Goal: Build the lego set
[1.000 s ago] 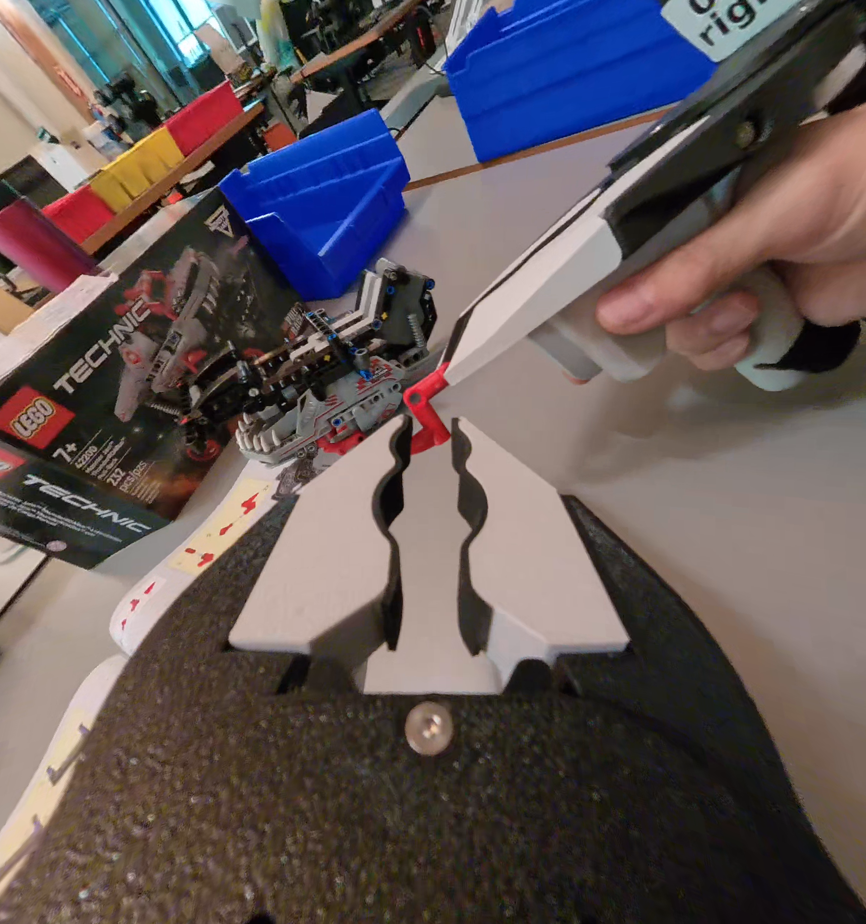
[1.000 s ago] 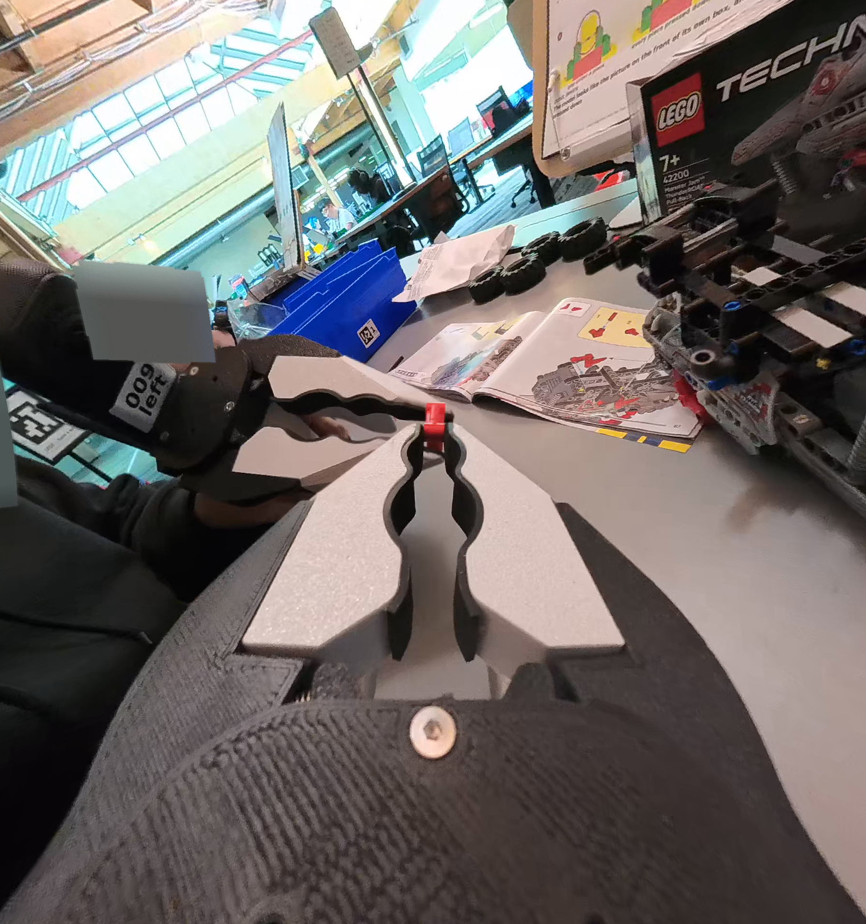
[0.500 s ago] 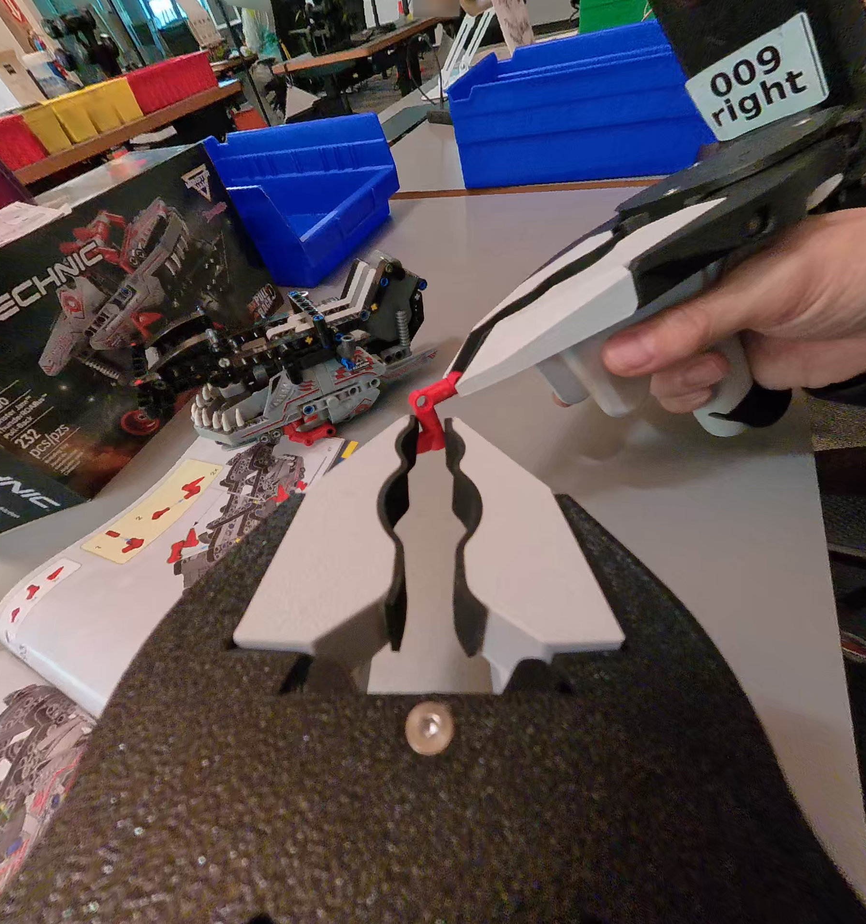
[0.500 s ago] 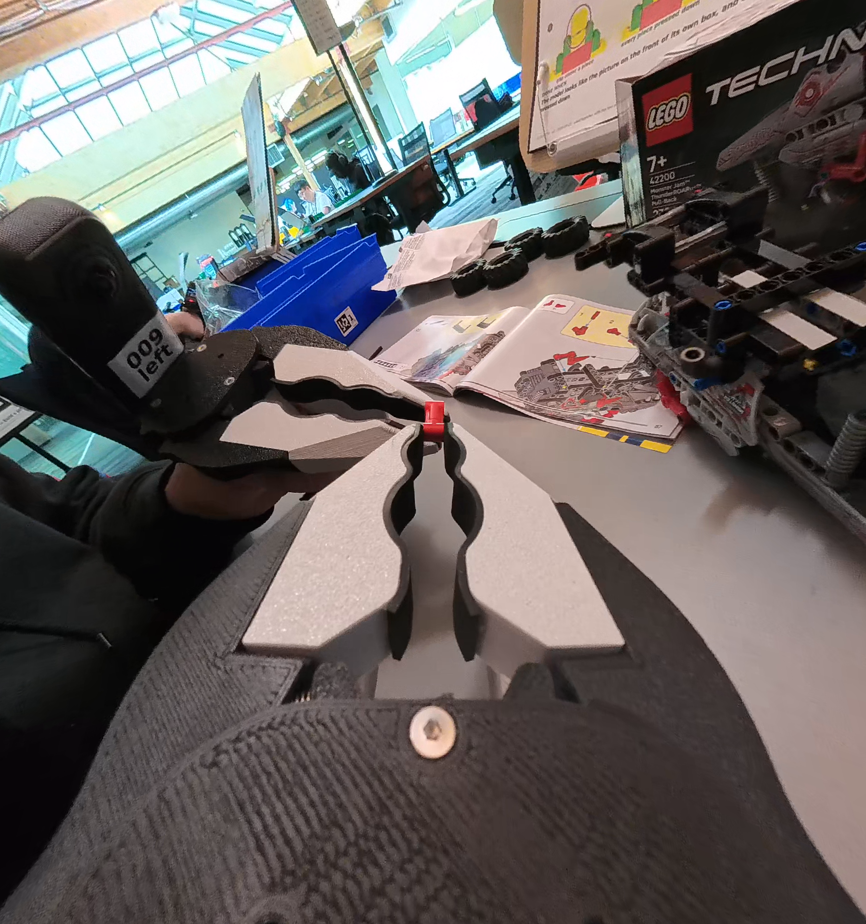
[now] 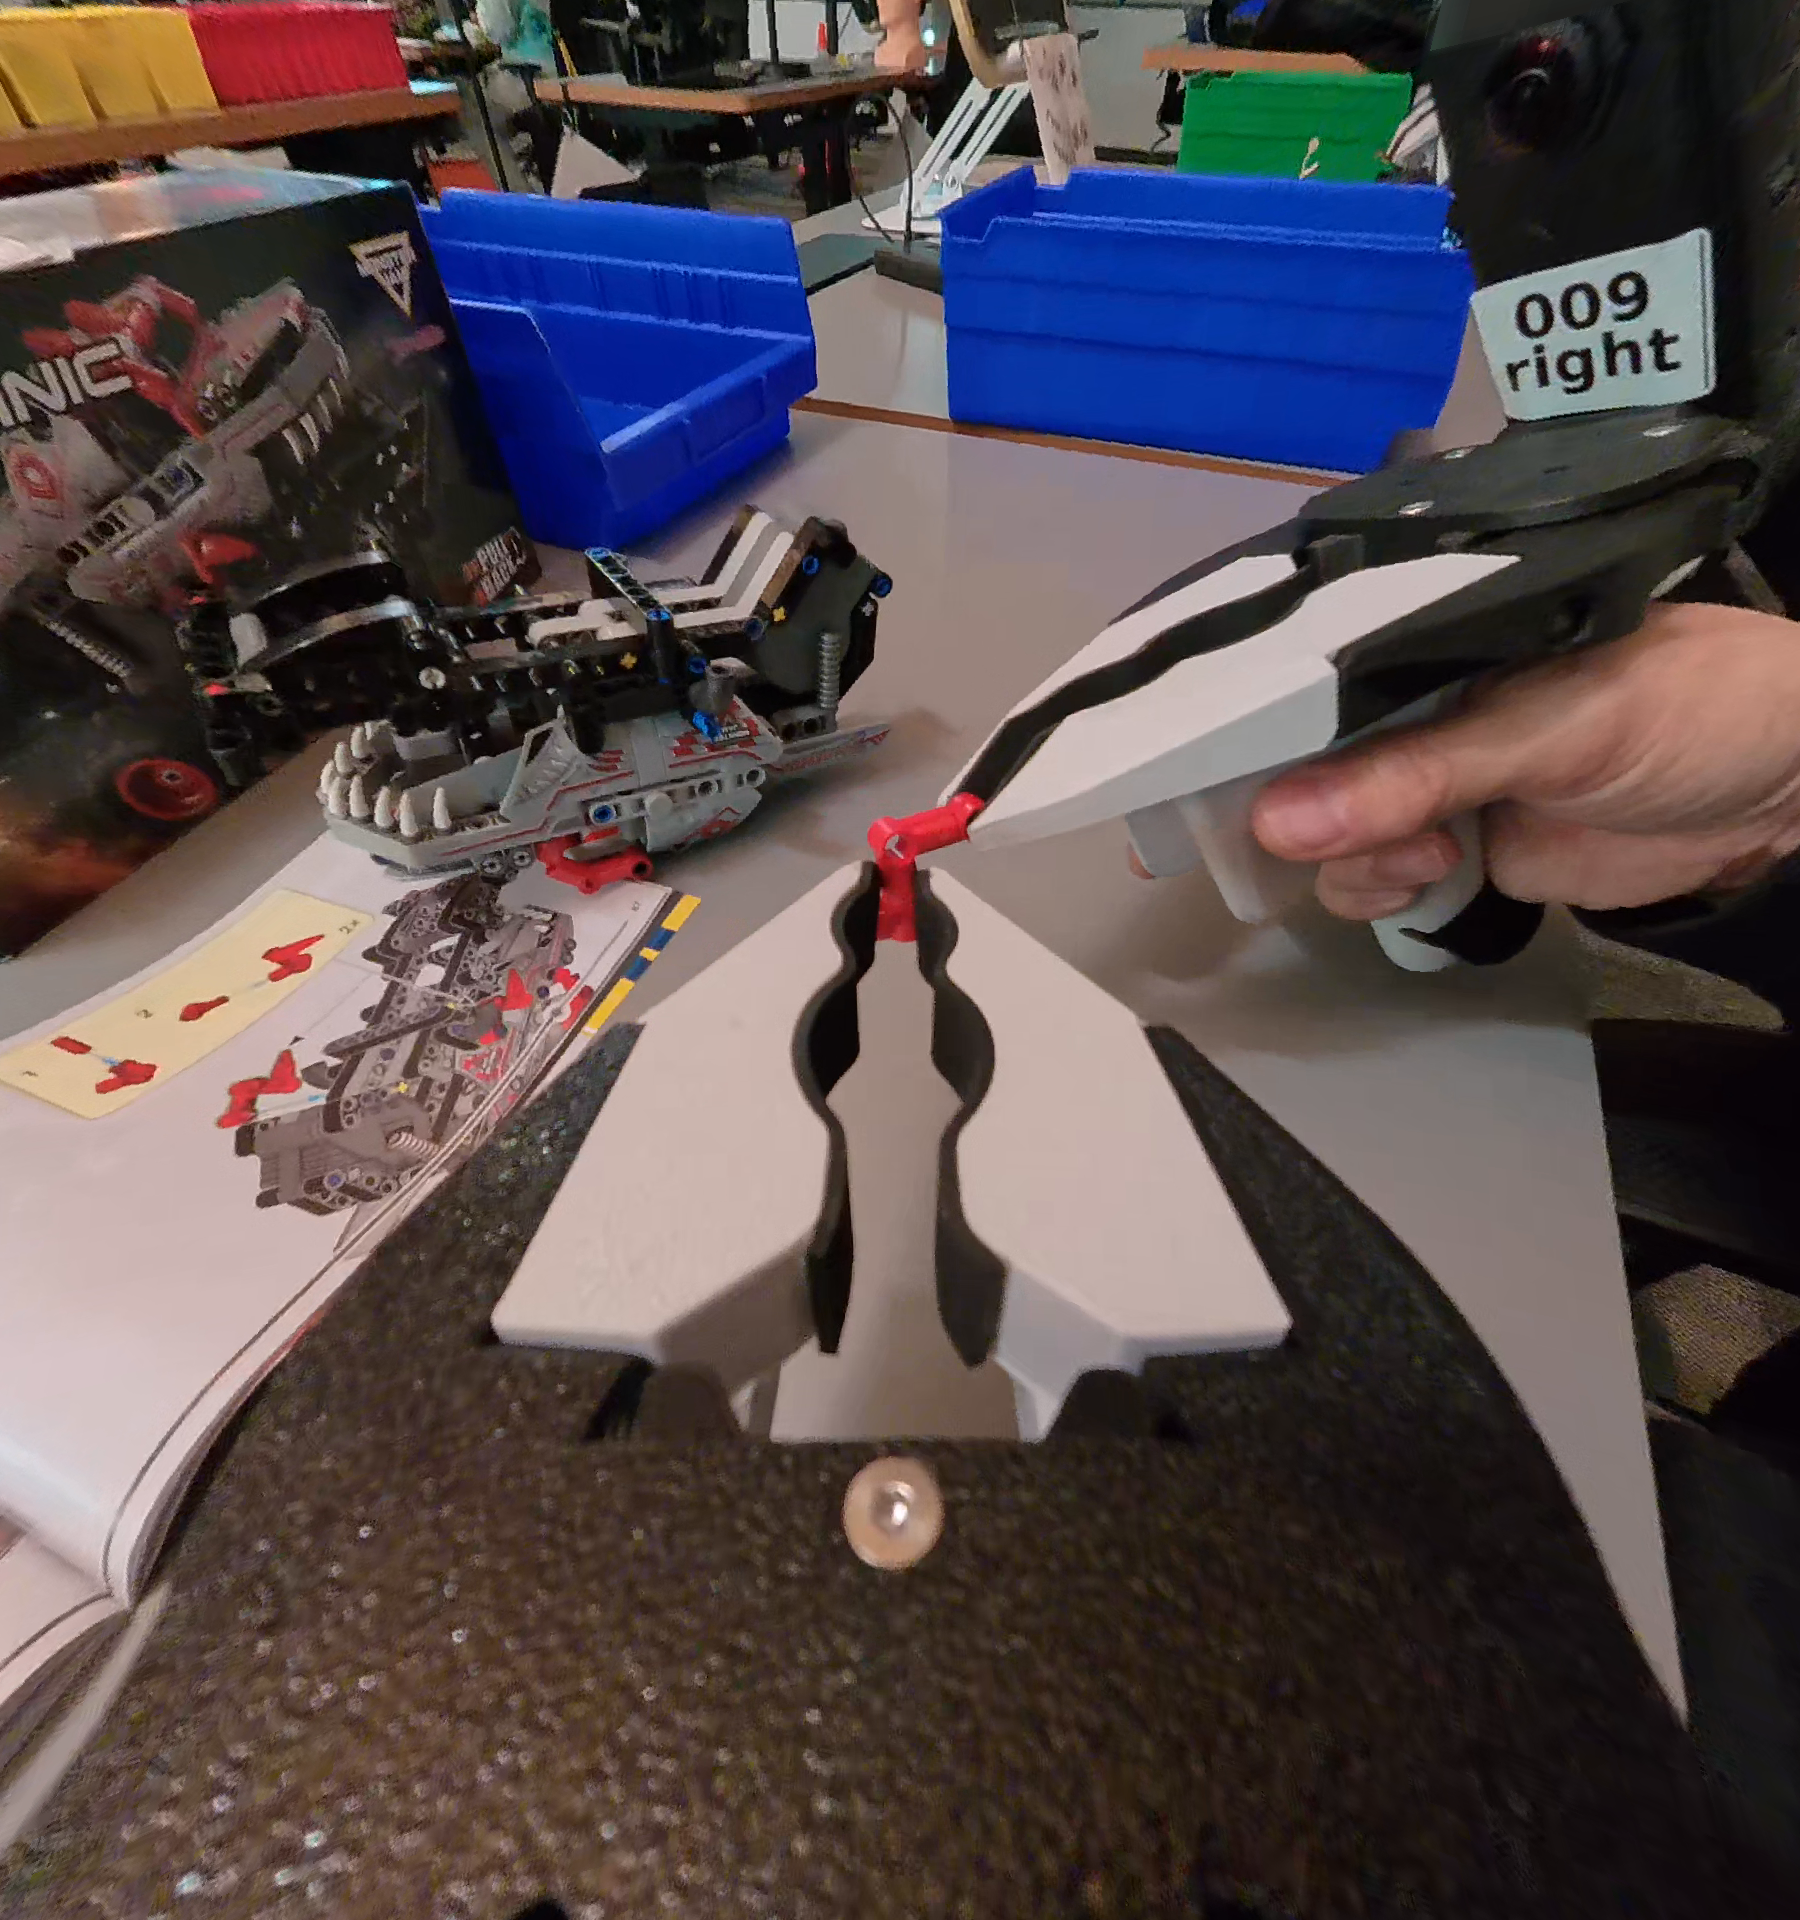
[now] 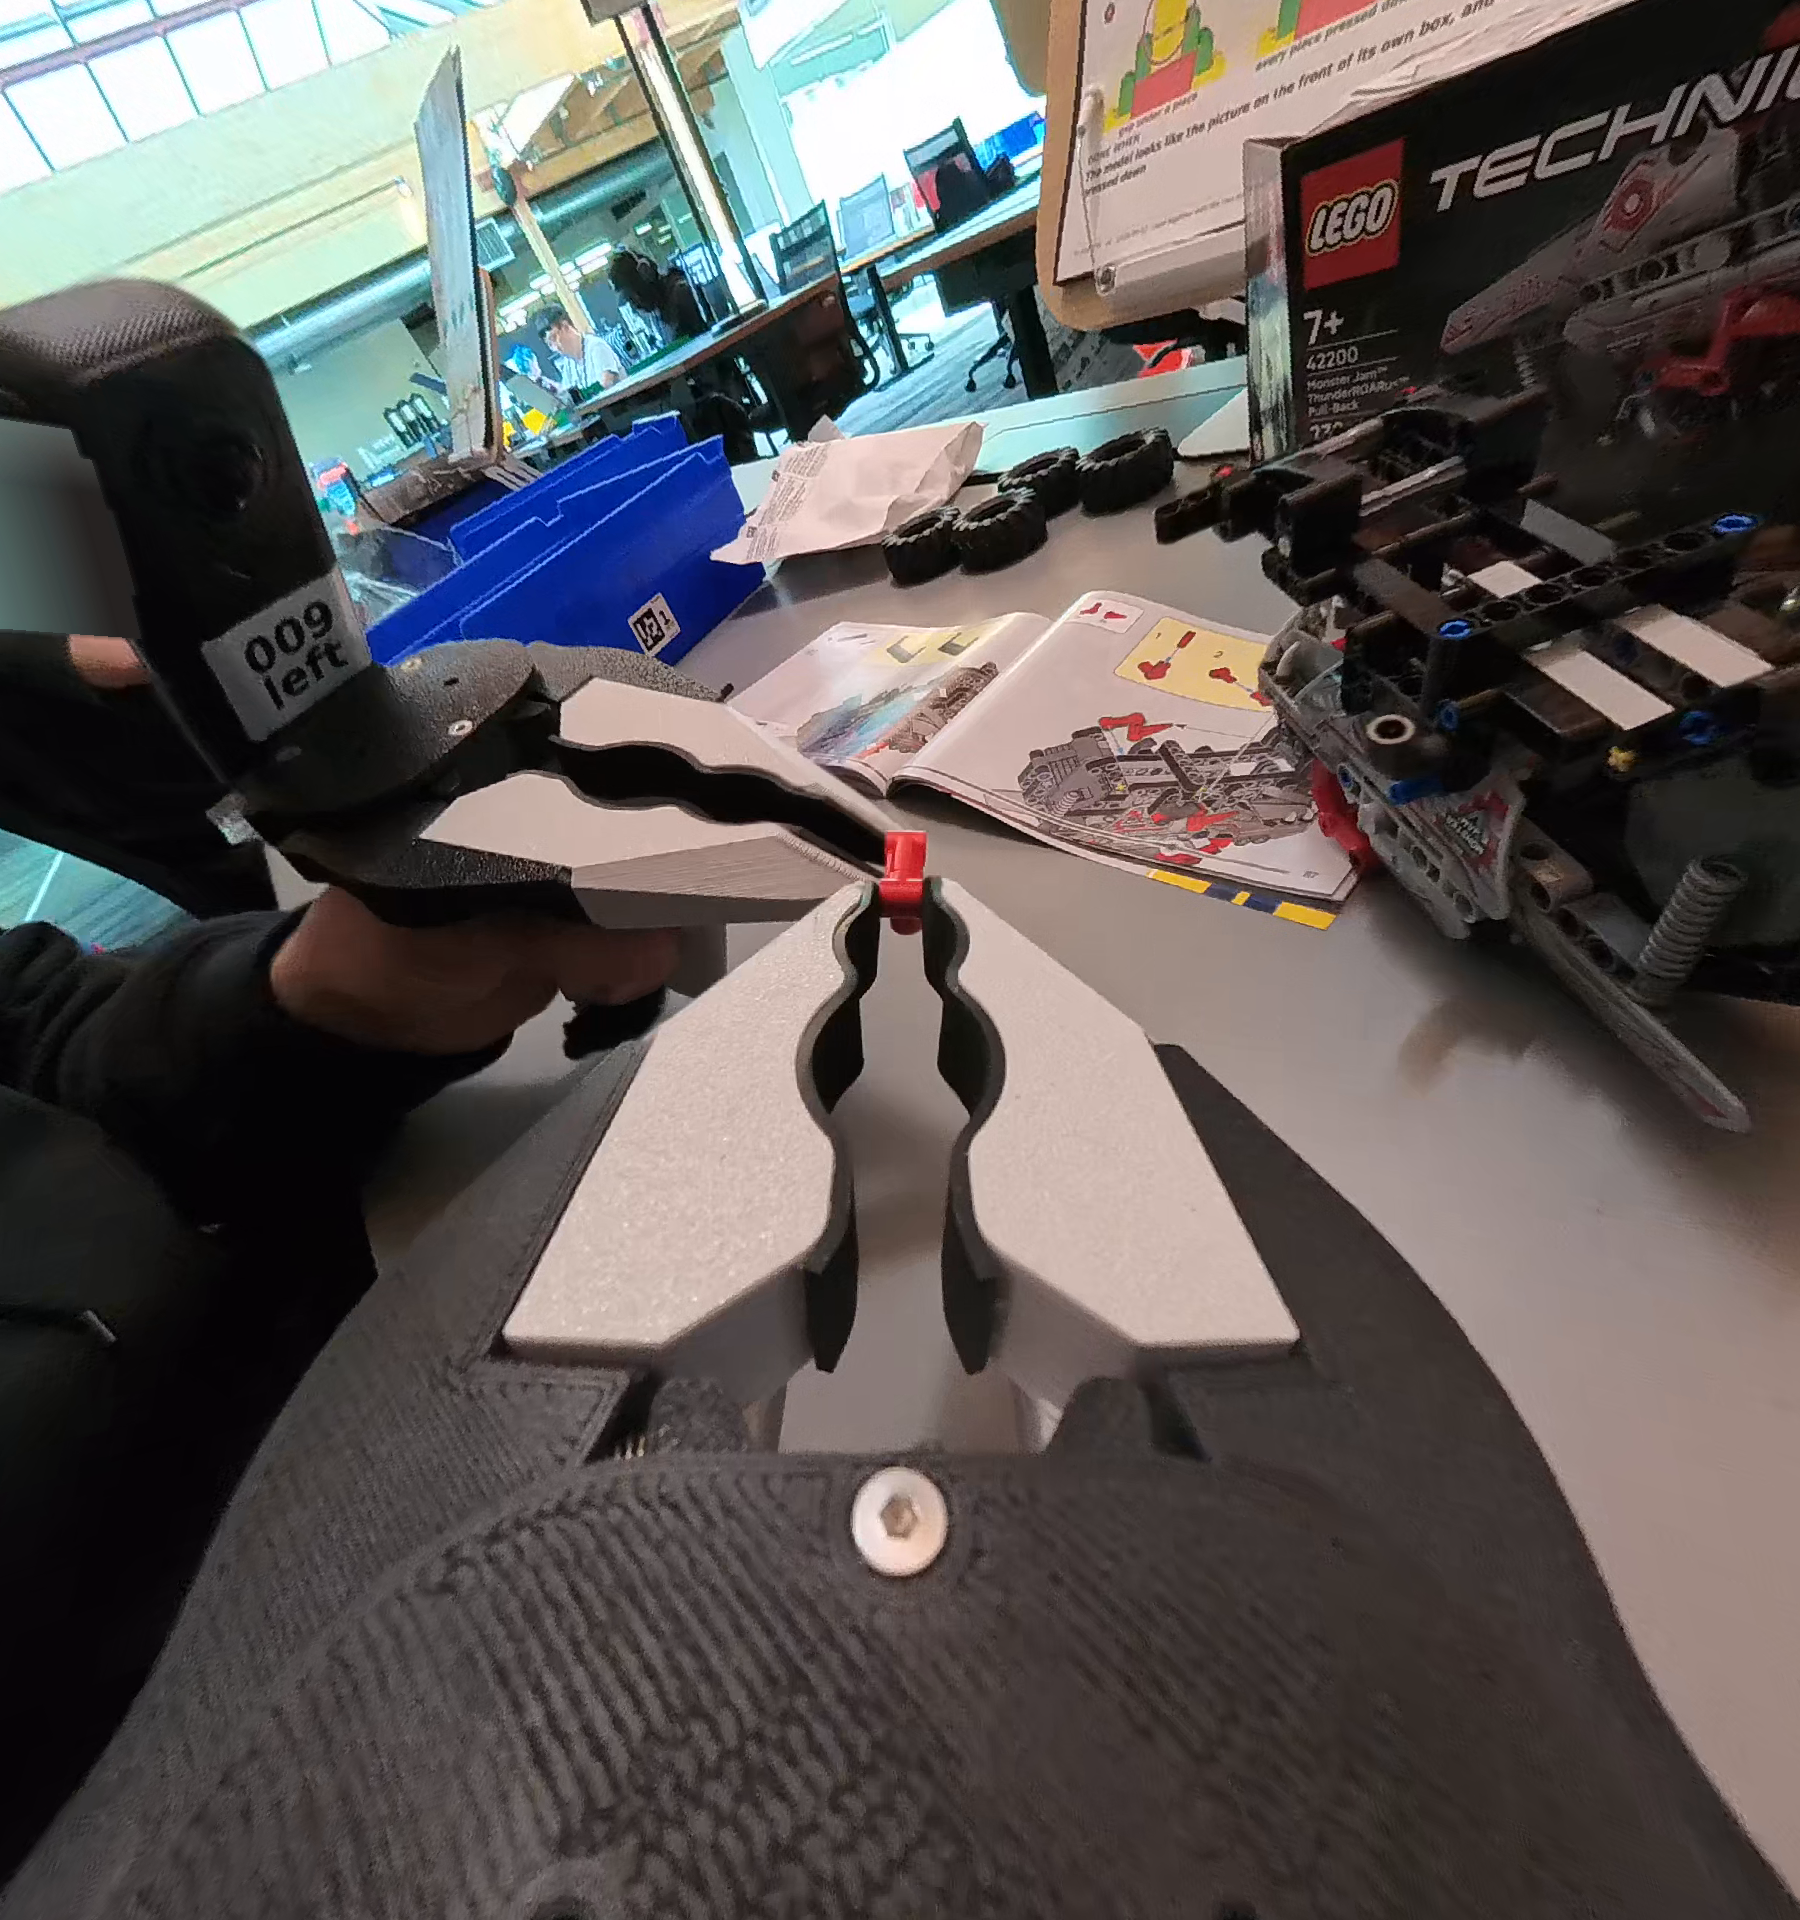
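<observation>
A small red Lego piece (image 5: 901, 868) is held in the air between both grippers. My left gripper (image 5: 894, 896) is shut on its lower end. My right gripper (image 5: 963, 816) comes in from the right, shut on its other end. In the right wrist view my right gripper (image 6: 901, 902) pinches the red piece (image 6: 904, 868), and my left gripper (image 6: 870, 847) meets it from the left. The partly built grey and black Lego model (image 5: 605, 717) lies on the table to the left; it also shows in the right wrist view (image 6: 1561, 748) on the right.
An open instruction booklet (image 5: 200, 1091) lies in front of the model. The black Lego box (image 5: 148, 468) stands behind it. Two blue bins (image 5: 615, 353) (image 5: 1187, 312) sit at the back. Several black tyres (image 6: 1021, 499) and a paper bag (image 6: 865, 488) lie beyond the booklet (image 6: 1083, 727). Both grippers' tips are close together, under 4 cm apart.
Both grippers have stayed shut on the red piece, tip to tip. Both have tilted more level and drawn back a little from the model, so more of the booklet shows.
</observation>
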Action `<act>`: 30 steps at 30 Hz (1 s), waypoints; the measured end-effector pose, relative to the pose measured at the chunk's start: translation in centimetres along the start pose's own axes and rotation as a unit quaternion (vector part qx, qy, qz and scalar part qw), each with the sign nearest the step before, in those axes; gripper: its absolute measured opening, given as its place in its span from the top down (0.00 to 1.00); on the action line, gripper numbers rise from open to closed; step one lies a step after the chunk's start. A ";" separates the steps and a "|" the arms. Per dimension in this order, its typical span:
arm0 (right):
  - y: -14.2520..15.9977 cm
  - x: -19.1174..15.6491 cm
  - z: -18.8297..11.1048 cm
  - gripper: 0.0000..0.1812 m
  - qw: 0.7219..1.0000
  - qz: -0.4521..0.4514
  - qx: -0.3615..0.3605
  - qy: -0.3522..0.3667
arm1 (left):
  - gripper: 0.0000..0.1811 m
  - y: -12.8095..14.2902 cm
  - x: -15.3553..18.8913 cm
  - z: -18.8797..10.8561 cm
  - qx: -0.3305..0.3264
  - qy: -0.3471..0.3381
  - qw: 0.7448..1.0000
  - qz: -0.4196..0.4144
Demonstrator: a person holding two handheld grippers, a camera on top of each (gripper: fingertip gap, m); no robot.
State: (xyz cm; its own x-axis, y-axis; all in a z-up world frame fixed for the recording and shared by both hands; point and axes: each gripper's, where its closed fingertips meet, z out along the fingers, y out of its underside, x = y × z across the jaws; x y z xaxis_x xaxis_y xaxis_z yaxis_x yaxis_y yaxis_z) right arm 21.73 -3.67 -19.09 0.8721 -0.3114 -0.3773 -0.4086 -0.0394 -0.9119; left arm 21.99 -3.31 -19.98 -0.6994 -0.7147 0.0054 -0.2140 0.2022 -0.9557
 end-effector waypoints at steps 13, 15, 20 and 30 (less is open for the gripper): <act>0.1 0.4 0.2 0.96 1.000 0.001 0.000 0.016 | 0.97 0.4 -0.2 0.4 -0.016 0.003 1.000 0.001; 0.2 0.4 0.2 0.96 1.000 -0.001 -0.003 0.018 | 0.97 0.4 -0.3 0.5 -0.020 0.008 1.000 -0.002; 0.7 0.8 0.2 0.96 1.000 -0.003 -0.017 0.024 | 0.98 0.7 -0.4 0.8 -0.025 0.017 0.999 -0.014; 0.9 1.4 0.4 0.96 0.999 -0.006 -0.021 0.048 | 0.95 0.9 -0.6 1.5 -0.015 -0.026 0.998 0.050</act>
State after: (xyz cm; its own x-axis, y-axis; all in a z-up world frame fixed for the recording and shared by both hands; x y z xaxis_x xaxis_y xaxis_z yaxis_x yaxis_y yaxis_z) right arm 22.66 -3.77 -20.48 0.8480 -0.4008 -0.3468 -0.4109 -0.0838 -0.9078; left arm 23.21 -3.72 -21.31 -0.6819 -0.7238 -0.1051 -0.1666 0.2936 -0.9413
